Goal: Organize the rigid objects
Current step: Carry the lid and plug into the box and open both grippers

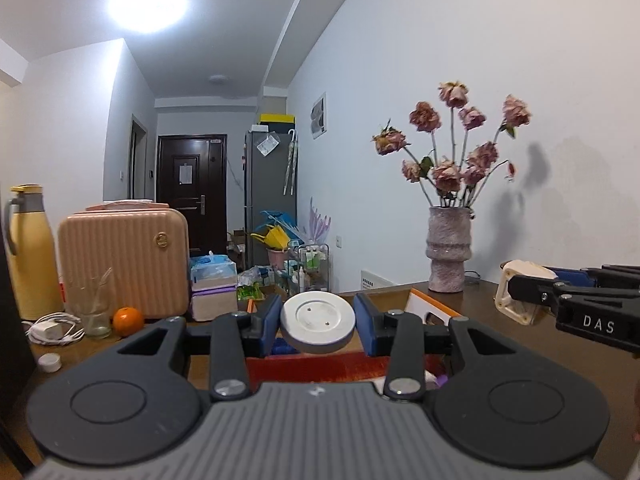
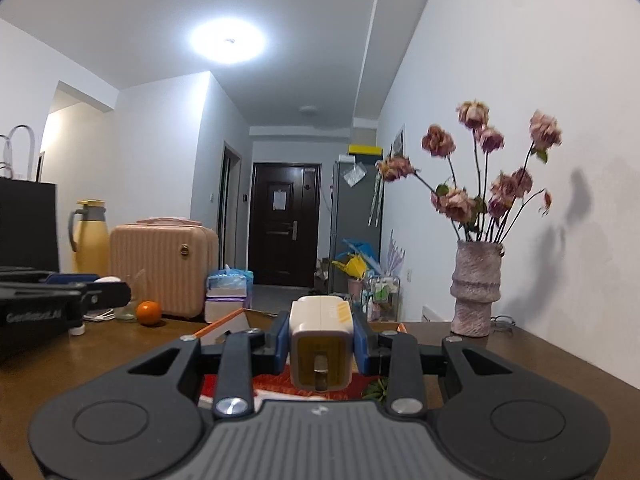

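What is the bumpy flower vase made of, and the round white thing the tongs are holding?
The vase looks like rough, matte pottery or stone: its pinkish-grey surface is grainy with no shine. The round white disc, pinched in the left tongs, looks like smooth plastic with a soft sheen and a grey rim, though glazed ceramic cannot be ruled out.

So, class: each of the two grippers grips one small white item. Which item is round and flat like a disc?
The white round disc in the left gripper. The right gripper holds a boxy cream charger plug with metal prongs instead.
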A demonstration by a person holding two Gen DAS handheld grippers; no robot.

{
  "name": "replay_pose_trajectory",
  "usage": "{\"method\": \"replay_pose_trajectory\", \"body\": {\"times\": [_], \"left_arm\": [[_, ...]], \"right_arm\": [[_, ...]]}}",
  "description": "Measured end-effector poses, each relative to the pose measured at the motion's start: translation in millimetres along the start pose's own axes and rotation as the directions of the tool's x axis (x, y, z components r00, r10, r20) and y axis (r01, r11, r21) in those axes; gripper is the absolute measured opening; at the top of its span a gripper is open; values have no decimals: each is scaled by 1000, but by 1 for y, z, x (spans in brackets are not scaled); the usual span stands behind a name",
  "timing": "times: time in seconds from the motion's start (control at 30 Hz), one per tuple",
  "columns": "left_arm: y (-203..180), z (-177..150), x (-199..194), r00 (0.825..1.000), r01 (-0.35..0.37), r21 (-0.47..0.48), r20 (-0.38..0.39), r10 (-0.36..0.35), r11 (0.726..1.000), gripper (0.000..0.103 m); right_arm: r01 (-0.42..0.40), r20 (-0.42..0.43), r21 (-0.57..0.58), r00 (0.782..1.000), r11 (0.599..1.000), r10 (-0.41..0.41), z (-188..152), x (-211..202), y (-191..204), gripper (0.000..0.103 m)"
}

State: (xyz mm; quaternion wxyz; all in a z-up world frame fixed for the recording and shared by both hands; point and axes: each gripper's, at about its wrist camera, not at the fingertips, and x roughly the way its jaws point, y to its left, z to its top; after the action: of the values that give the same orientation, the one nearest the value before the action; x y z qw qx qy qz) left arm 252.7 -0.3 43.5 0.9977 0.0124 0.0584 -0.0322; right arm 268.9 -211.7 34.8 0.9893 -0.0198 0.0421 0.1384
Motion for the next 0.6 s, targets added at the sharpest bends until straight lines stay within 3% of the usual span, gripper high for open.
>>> {"method": "replay_pose_trajectory", "body": {"times": [0.23,0.4,0.47,0.53,0.6], "left_arm": [[13,15,111,997,12,-22,-74,-14,1000,40],[20,23,214,975,42,-58,-216,-54,997,40],[24,21,261,946,73,-81,-309,-95,994,40],[27,16,305,913,56,-96,-397,-90,994,40],[29,8,342,878,45,-103,-470,-89,994,40]], "right_arm": [[-30,-41,-57,999,998,27,21,95,-14,31],[-71,-143,-45,988,996,64,28,186,-28,31],[-98,-226,-19,970,995,91,30,230,-36,31],[-112,-311,39,943,993,118,29,273,-44,31],[-124,-426,65,894,990,140,23,318,-46,31]]}}
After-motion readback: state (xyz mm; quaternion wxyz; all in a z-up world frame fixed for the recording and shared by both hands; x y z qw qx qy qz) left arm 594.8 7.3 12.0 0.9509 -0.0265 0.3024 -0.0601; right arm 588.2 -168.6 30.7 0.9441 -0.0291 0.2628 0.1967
